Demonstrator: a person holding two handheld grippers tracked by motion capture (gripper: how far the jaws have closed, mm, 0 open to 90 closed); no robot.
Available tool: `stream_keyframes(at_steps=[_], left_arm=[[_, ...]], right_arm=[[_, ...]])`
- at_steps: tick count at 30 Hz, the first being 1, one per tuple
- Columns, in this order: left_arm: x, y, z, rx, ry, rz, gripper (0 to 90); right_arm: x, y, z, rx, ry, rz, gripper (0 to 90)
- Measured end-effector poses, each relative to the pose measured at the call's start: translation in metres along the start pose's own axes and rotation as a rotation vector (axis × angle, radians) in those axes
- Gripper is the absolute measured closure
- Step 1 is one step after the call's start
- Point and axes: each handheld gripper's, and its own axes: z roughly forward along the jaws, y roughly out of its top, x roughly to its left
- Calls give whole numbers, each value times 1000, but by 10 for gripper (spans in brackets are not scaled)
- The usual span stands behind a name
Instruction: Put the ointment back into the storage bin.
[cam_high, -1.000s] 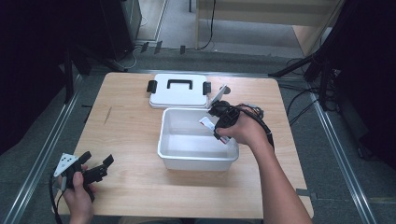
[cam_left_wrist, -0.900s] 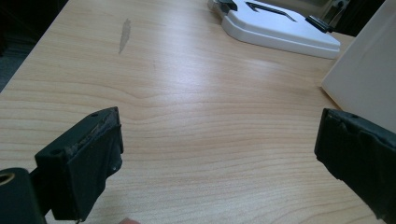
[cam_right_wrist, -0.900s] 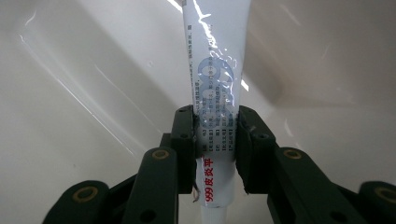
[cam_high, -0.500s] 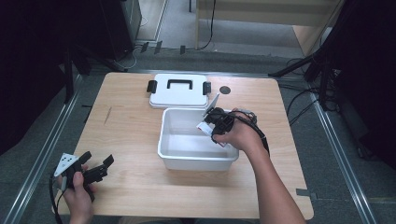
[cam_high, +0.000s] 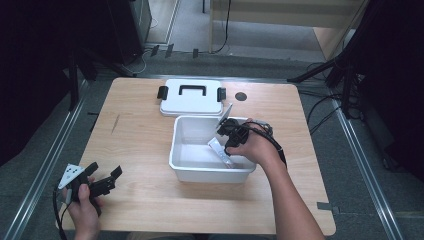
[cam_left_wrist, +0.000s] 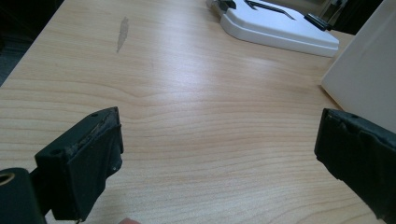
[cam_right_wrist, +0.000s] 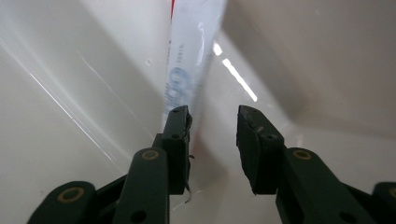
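A white open bin (cam_high: 210, 172) stands mid-table, and its side wall (cam_left_wrist: 364, 79) also edges the left gripper view. A white tube with blue and red print (cam_high: 220, 152) lies slanted inside it. My right gripper (cam_high: 231, 135) reaches down into the bin from the right rim. In the right gripper view its jaws (cam_right_wrist: 212, 135) stand apart, and the tube (cam_right_wrist: 191, 60) runs down past the left jaw, not pinched. My left gripper (cam_high: 105, 177) rests wide open over the table's near left corner, with bare wood between its jaws (cam_left_wrist: 219, 154).
The bin's white lid (cam_high: 192, 97) with black handle and clips lies flat behind the bin, and the left gripper view shows this lid (cam_left_wrist: 275, 23) too. A small black round hole (cam_high: 241, 96) sits right of it. A grey scuff (cam_left_wrist: 122, 33) marks the wood at left.
My right gripper carried the tube from above the bin's far right corner down into the bin and its jaws have parted from it. The left gripper stayed put.
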Motion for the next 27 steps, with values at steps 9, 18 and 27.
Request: stream_keyframes(at_steps=[9,18,27], left_arm=[[0,0,0,1,2,3,18],[0,0,0,1,2,4,18],[-1,0,0,0,3,6,18]], right_arm=[[4,-3,-12,-75,26,-73,358],[11,-4,-41,-129,-6,-8,0],[-2,-21,-78,-249,-23,84,0]])
